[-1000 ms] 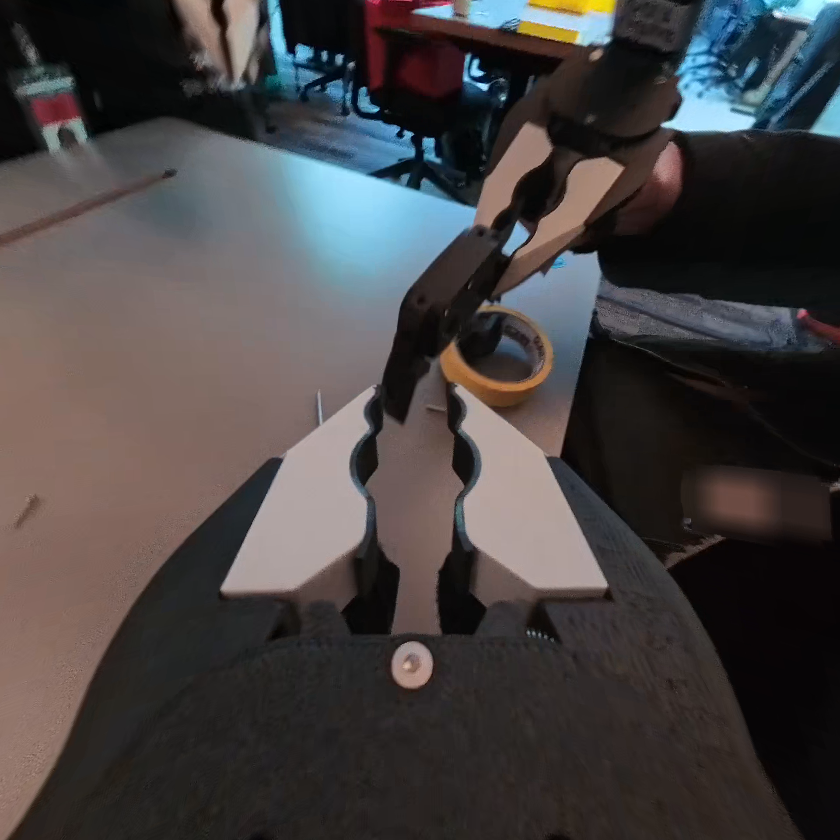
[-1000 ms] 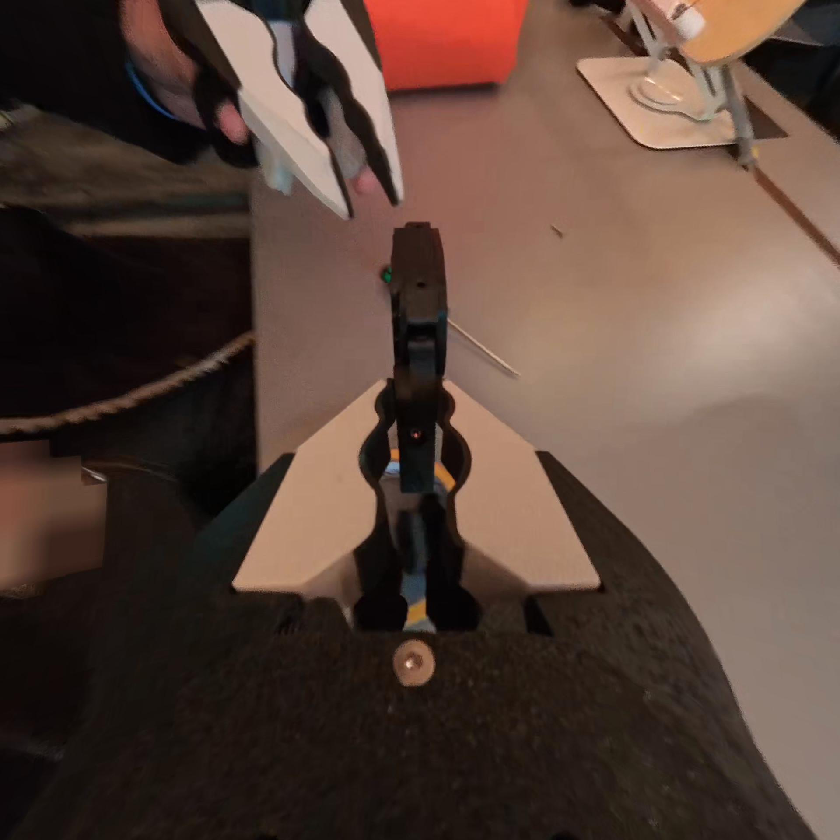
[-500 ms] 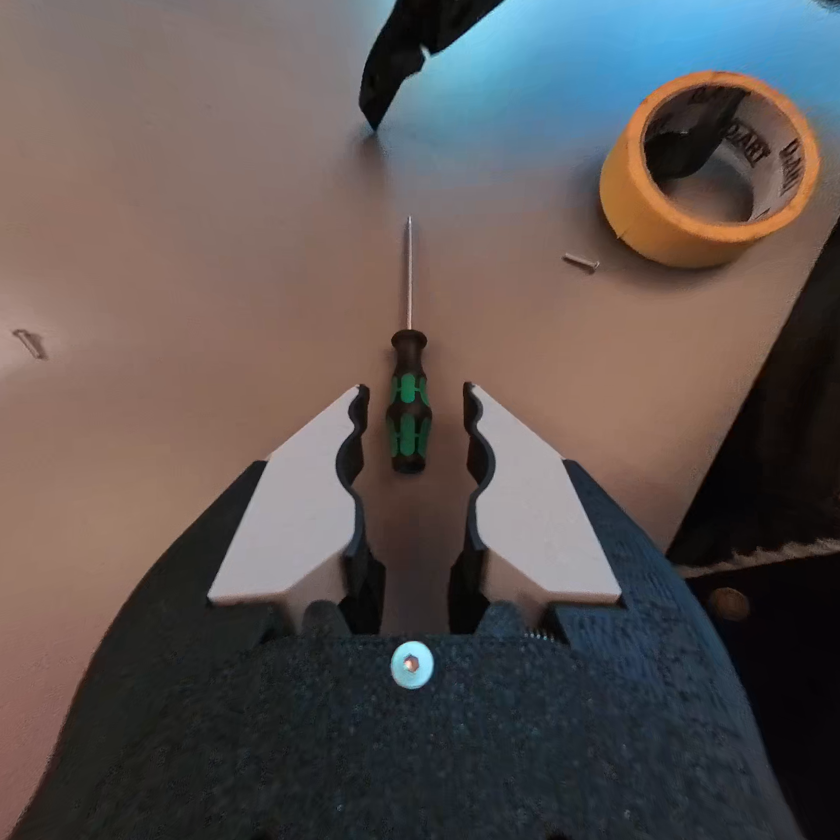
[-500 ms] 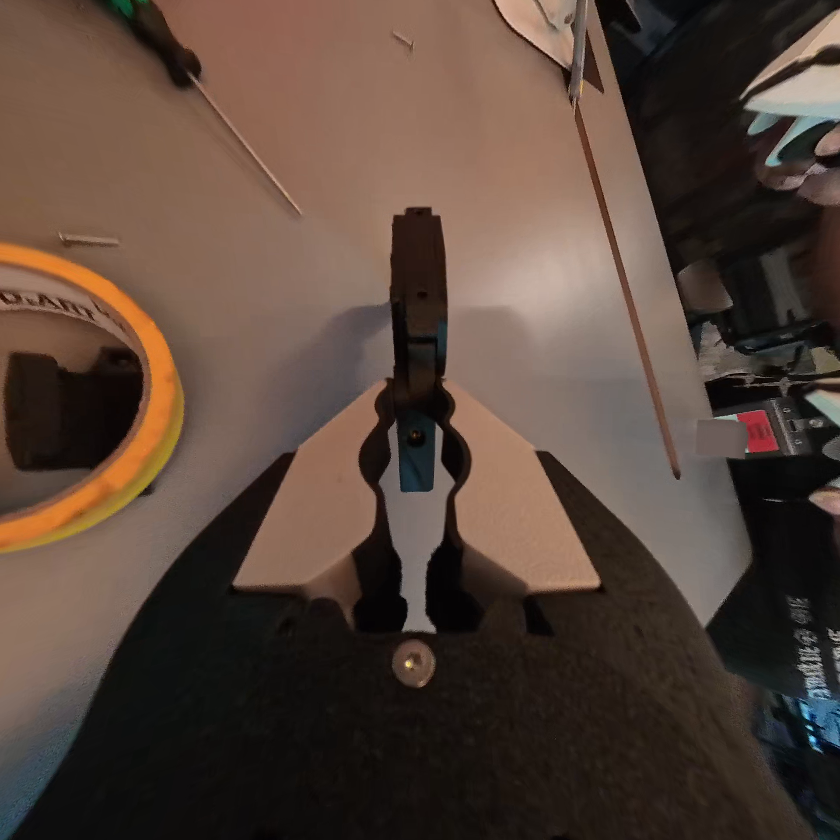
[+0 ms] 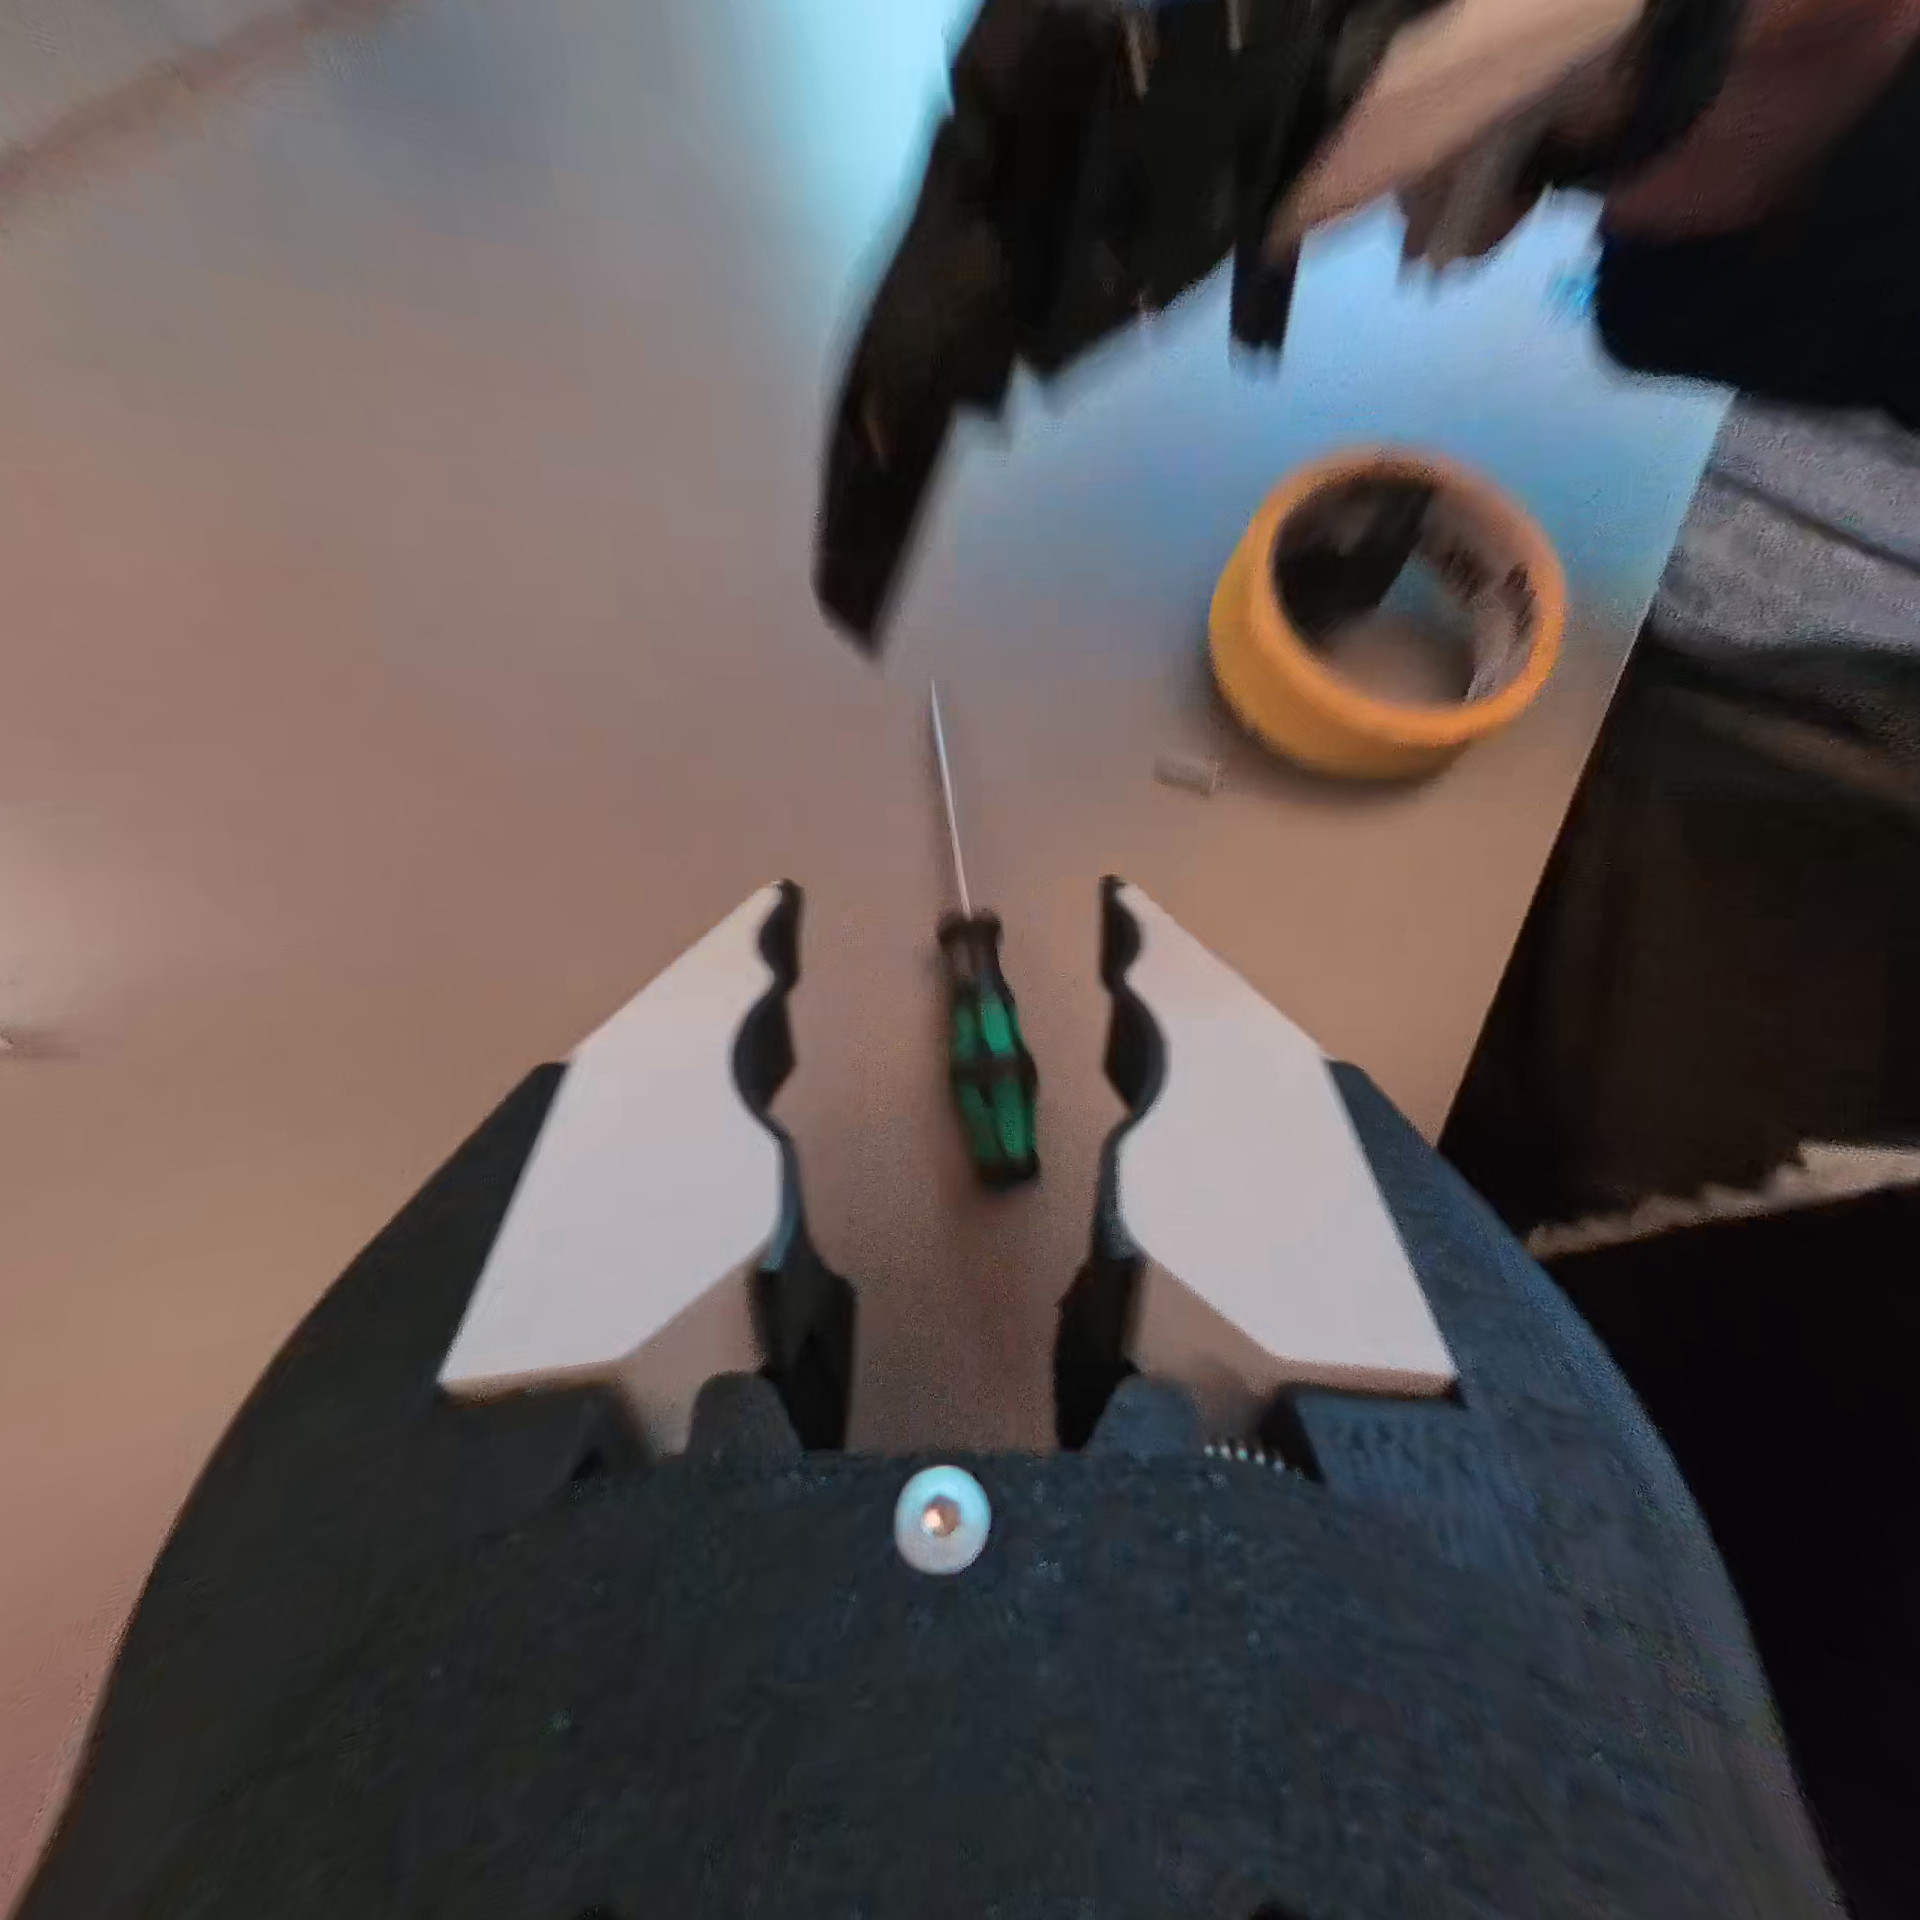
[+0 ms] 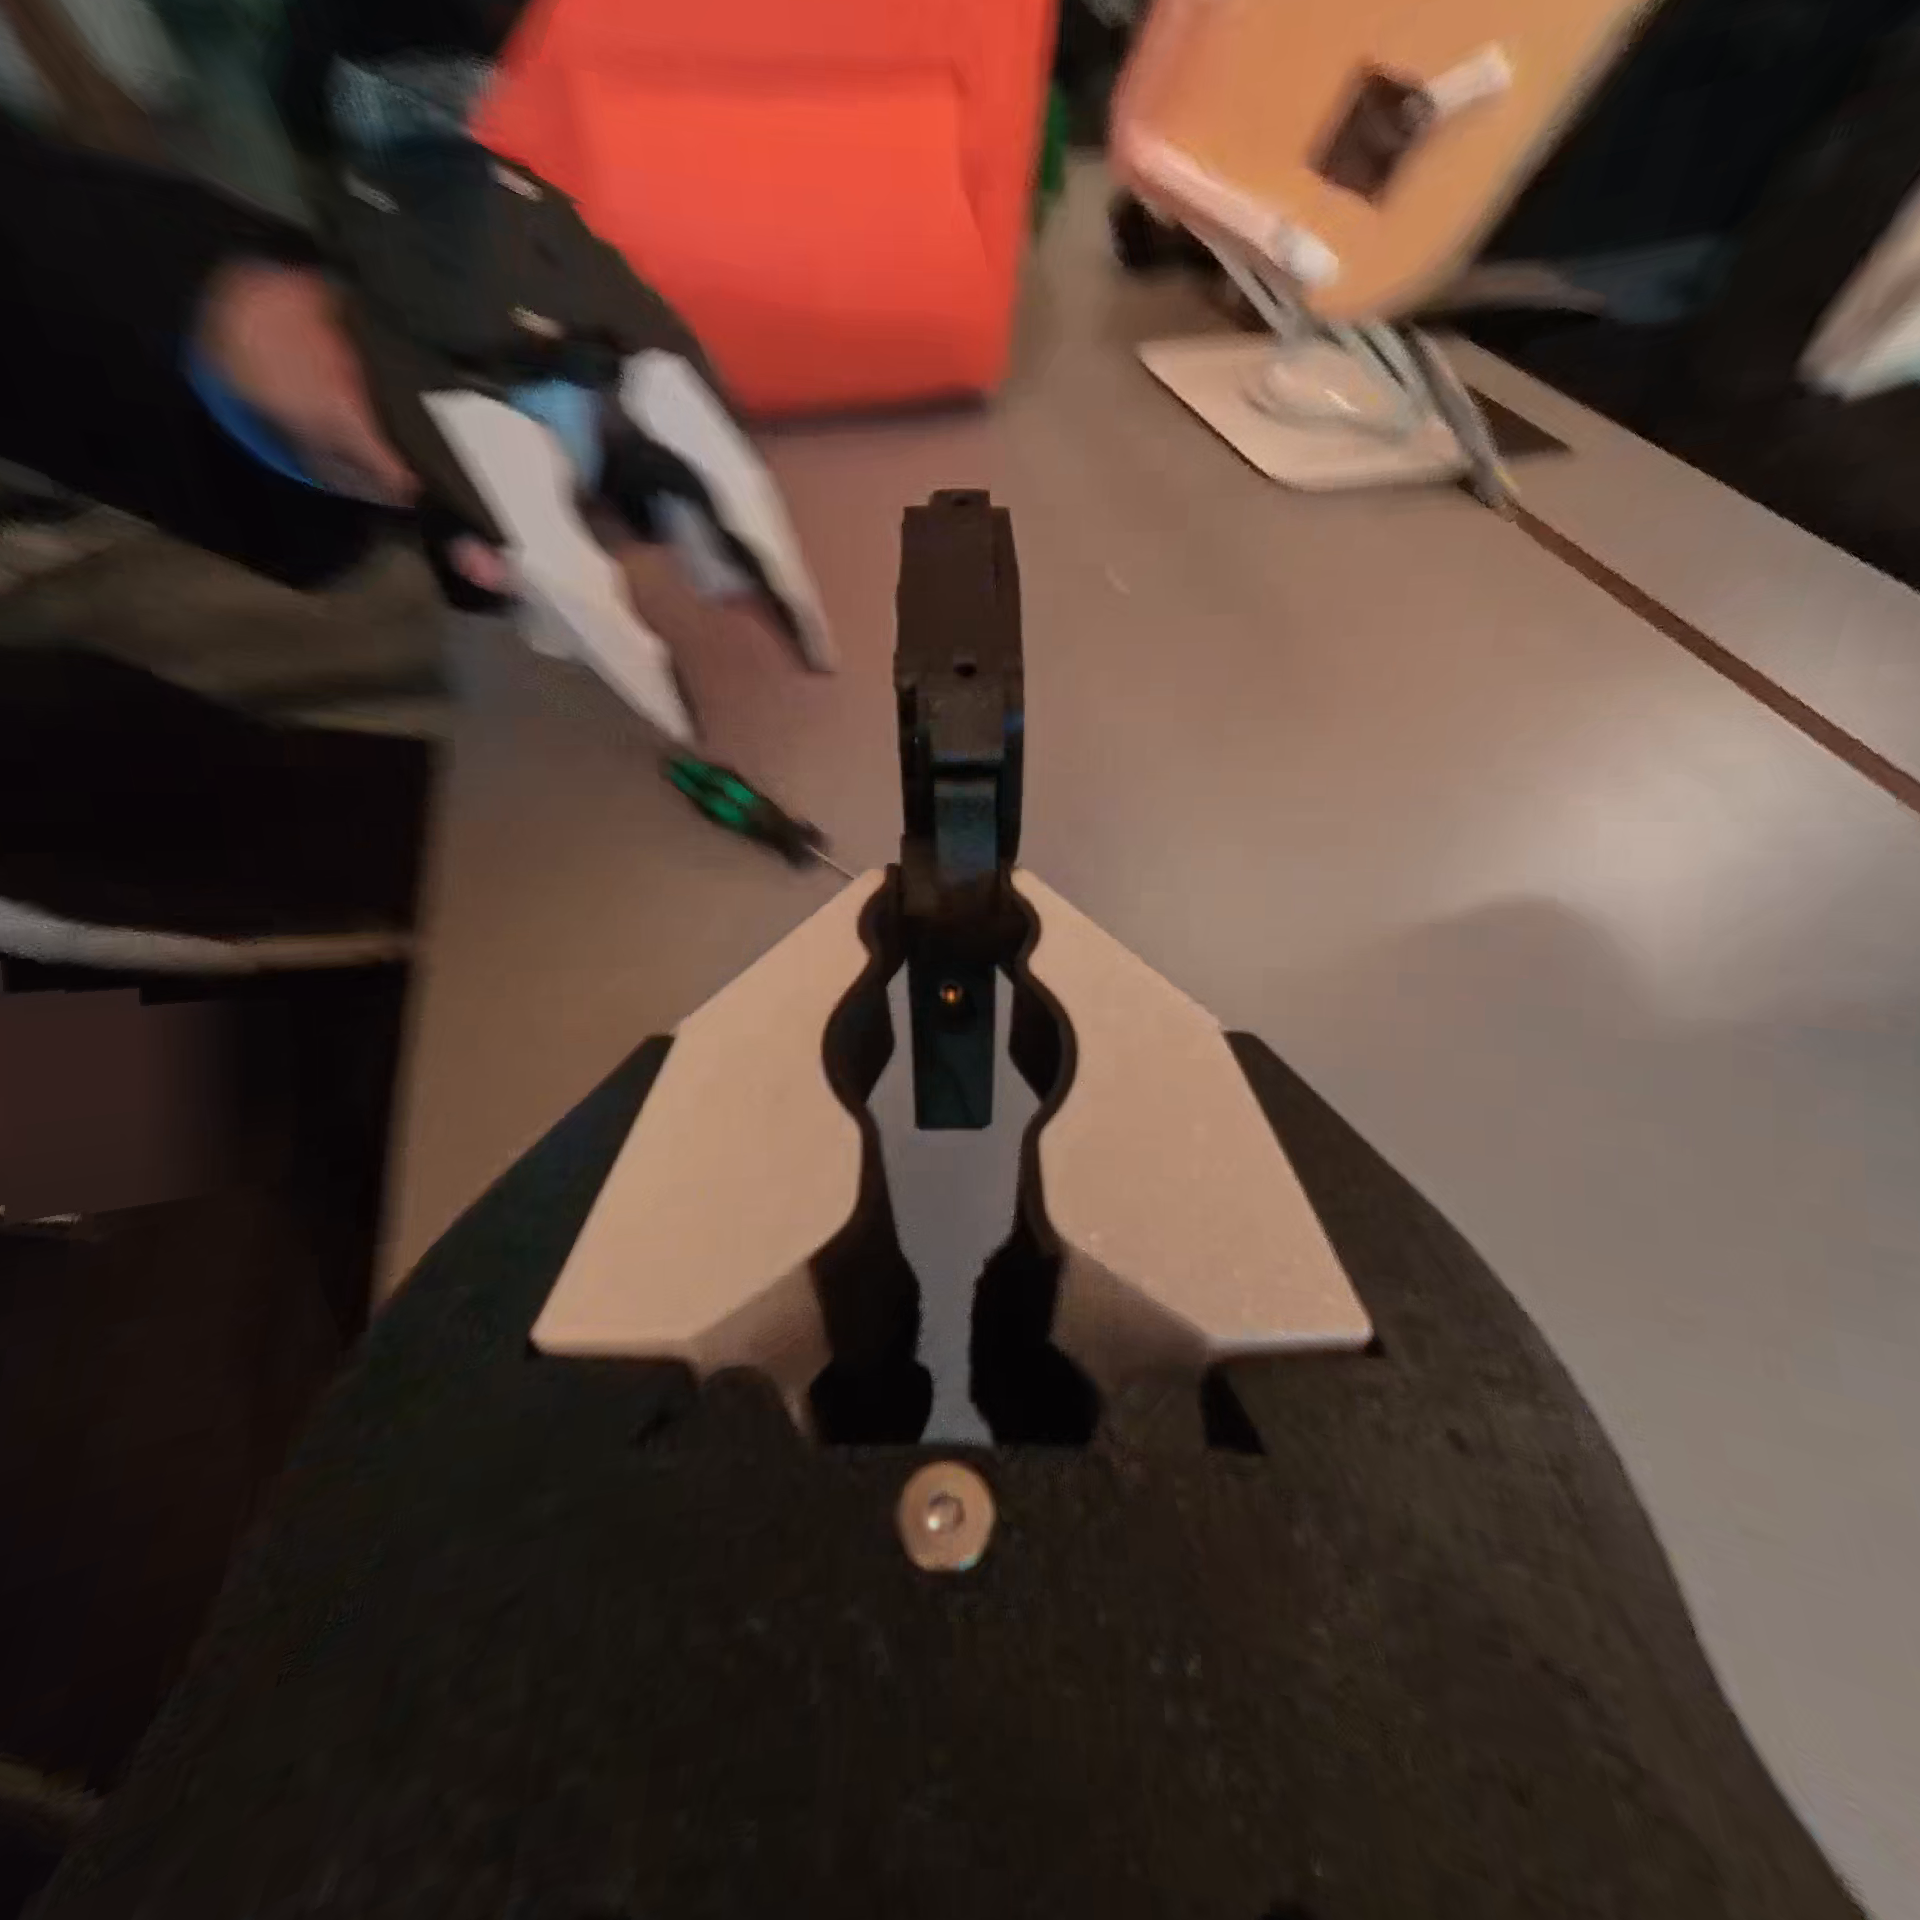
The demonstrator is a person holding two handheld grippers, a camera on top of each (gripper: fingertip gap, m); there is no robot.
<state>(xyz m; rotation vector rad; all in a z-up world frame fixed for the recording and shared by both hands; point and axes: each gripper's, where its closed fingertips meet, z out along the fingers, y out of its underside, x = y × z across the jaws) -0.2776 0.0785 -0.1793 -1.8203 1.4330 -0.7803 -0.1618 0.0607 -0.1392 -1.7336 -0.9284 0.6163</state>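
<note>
A small screwdriver (image 5: 989, 1060) with a green and black handle lies on the grey table (image 5: 416, 623), its thin shaft pointing away. My left gripper (image 5: 945, 888) is open and empty, its fingers on either side of the handle, not touching it. My right gripper (image 6: 951, 883) is shut on a black plastic part (image 6: 961, 603) and holds it above the table. That part shows blurred in the left wrist view (image 5: 914, 416), just beyond the screwdriver's tip. In the right wrist view the left gripper (image 6: 748, 691) hangs over the screwdriver (image 6: 738, 800).
A roll of yellow tape (image 5: 1340, 717) lies near the table's right edge, with a small screw (image 5: 1184, 771) beside it. An orange block (image 6: 790, 197) and a white stand holding a tan board (image 6: 1340, 405) are at the far side. A person's hands hold both grippers. One gripper's finger ends stand about 15 cm off the other's.
My left gripper has opened wider and moved forward, so the handle lies deeper between its fingers. My right gripper has swung round with the black part still in it.
</note>
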